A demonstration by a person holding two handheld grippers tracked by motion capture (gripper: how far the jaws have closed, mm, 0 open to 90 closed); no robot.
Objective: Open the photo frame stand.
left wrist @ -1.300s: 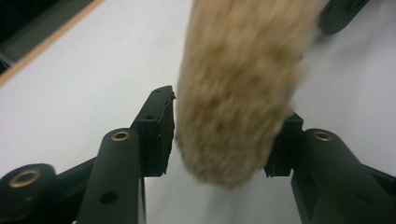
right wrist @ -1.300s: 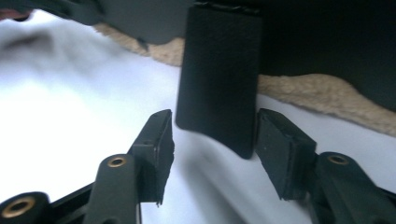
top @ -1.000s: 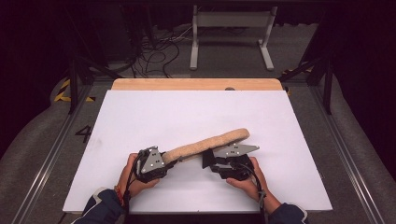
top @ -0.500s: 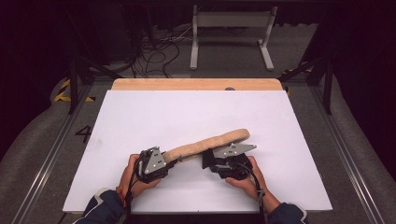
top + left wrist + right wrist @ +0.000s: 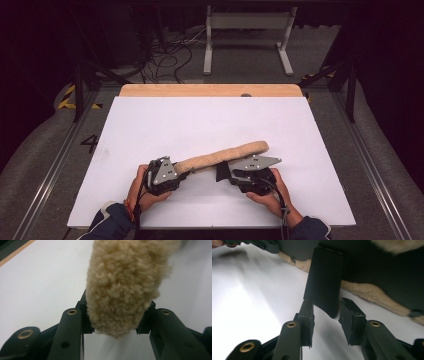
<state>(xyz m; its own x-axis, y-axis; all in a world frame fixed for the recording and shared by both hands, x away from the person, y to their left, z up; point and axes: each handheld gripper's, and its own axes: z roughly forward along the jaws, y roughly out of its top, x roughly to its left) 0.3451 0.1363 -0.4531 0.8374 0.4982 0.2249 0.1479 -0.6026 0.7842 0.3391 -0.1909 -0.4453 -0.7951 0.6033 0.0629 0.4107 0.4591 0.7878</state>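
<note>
A long tan fleece pad [image 5: 222,156] lies slanted across the near middle of the white table top [image 5: 200,120]. My left gripper [image 5: 182,172] is shut on its near left end, and in the left gripper view the fleece [image 5: 125,285] bulges out between the two jaws. My right gripper [image 5: 222,172] stands open at the pad's underside, close to the middle. In the right gripper view a flat black tab [image 5: 324,277] hangs down from the pad into the gap between the jaws, near the left finger [image 5: 308,315]. The tan fleece [image 5: 372,293] runs behind the tab.
A wooden strip [image 5: 210,90] borders the table's far edge. Beyond it are cables [image 5: 165,50] on the floor and a grey metal stand [image 5: 245,30]. Metal rails [image 5: 55,165] run along both sides of the table.
</note>
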